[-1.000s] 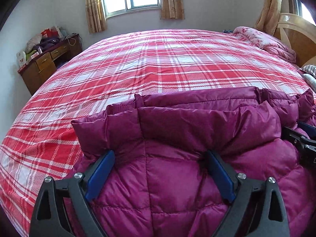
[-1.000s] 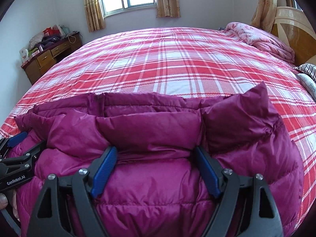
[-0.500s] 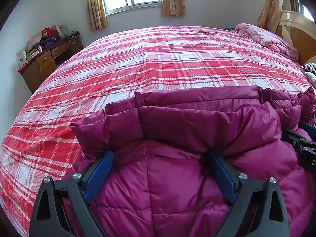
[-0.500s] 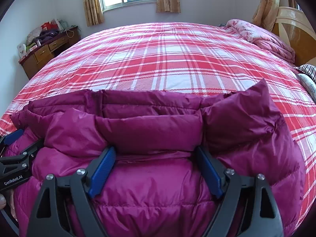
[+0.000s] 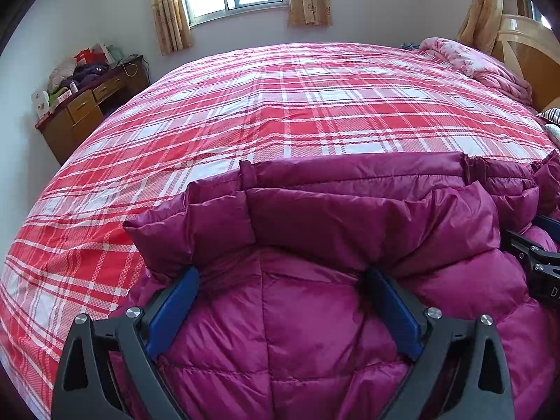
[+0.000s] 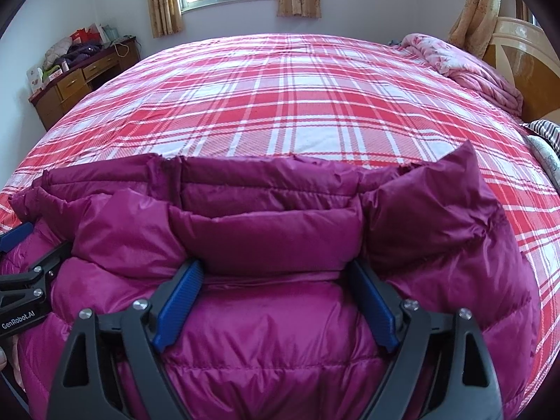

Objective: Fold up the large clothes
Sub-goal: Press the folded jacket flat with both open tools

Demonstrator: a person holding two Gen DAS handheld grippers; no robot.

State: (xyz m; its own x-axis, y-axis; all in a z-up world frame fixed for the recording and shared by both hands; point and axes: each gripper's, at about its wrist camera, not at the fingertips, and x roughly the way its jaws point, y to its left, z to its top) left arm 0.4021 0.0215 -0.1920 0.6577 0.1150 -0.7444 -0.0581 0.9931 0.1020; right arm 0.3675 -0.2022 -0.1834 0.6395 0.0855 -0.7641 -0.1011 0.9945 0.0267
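Both claws, left gripper (image 5: 281, 280) and right gripper (image 6: 274, 273), straddle released the jacket's (image 6: 280, 332) folded edge running crosswise along the bed's (image 6: 297, 105) near side.

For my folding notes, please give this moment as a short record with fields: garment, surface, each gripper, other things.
garment: magenta down jacket, quilted, folded edge towards the window
surface: bed with red plaid cover
left gripper: jaws wide, puffy fold between the blue pads
right gripper: jaws wide, fold between the pads
other things: pink quilt near the headboard; wooden desk by the wall
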